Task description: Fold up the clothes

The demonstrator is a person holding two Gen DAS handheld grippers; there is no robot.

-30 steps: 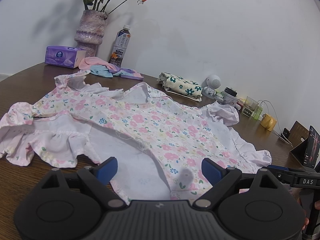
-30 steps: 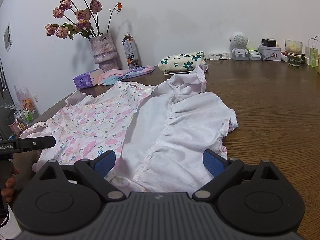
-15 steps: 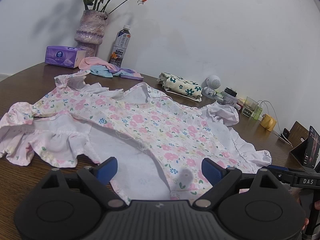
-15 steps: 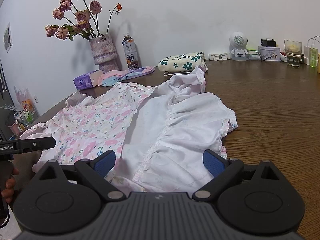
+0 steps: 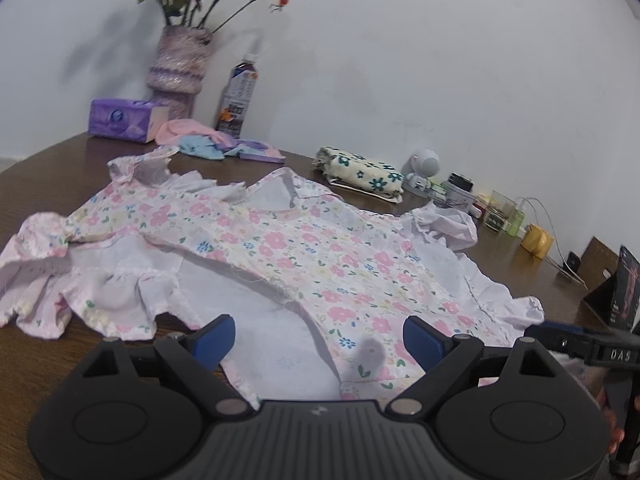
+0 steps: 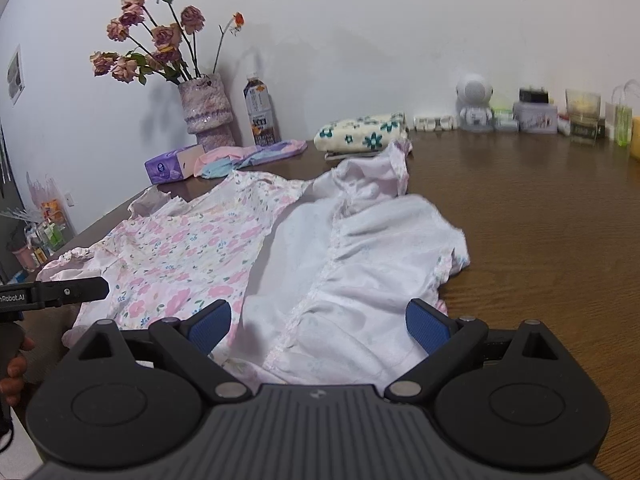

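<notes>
A pink floral child's dress [image 5: 280, 252] lies spread on the brown wooden table [image 5: 52, 168], its white lining turned up along both sides. My left gripper [image 5: 318, 338] is open just above the near hem, nothing between its blue pads. In the right wrist view the same dress [image 6: 192, 248] shows its floral panel on the left and white ruffled lining on the right. My right gripper [image 6: 320, 326] is open over that near hem, holding nothing. Each gripper's body shows at the edge of the other's view.
At the back by the wall stand a vase of roses [image 6: 206, 112], a bottle [image 6: 260, 108], a purple tissue pack [image 6: 172, 164], pastel cloths [image 6: 248, 154] and a folded floral cloth [image 6: 360, 134]. A small white robot toy [image 6: 474, 102], jars and a glass line the back right.
</notes>
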